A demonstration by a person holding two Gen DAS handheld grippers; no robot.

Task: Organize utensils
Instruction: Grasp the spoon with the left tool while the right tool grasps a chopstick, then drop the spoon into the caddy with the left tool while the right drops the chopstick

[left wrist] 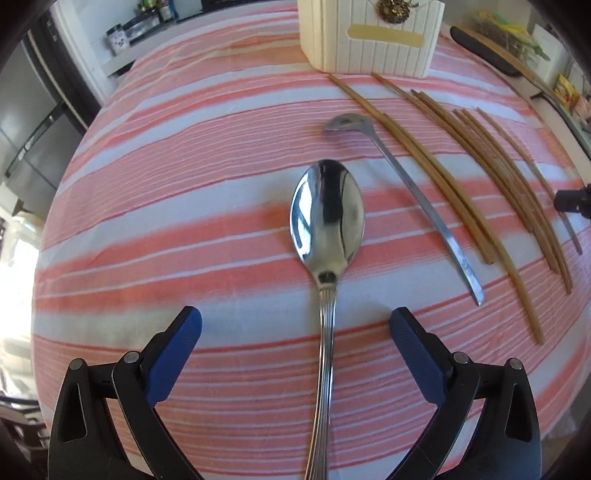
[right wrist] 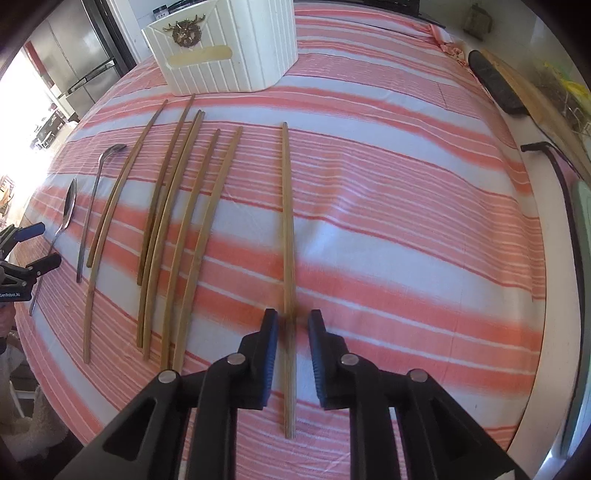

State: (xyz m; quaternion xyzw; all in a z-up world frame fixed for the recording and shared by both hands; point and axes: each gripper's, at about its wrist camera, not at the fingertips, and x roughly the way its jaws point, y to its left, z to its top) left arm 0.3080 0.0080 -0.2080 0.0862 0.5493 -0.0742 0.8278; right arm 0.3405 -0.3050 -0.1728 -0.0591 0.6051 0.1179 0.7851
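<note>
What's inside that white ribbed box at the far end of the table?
Its inside is hidden. Both views show only the outer walls of the white ribbed box, with a brass ornament and a tan label strip. The spoons and chopsticks lie outside it, on the striped tablecloth.

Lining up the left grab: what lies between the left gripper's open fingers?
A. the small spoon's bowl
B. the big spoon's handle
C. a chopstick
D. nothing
B: the big spoon has its handle running between the left gripper fingers, untouched by either.
</note>
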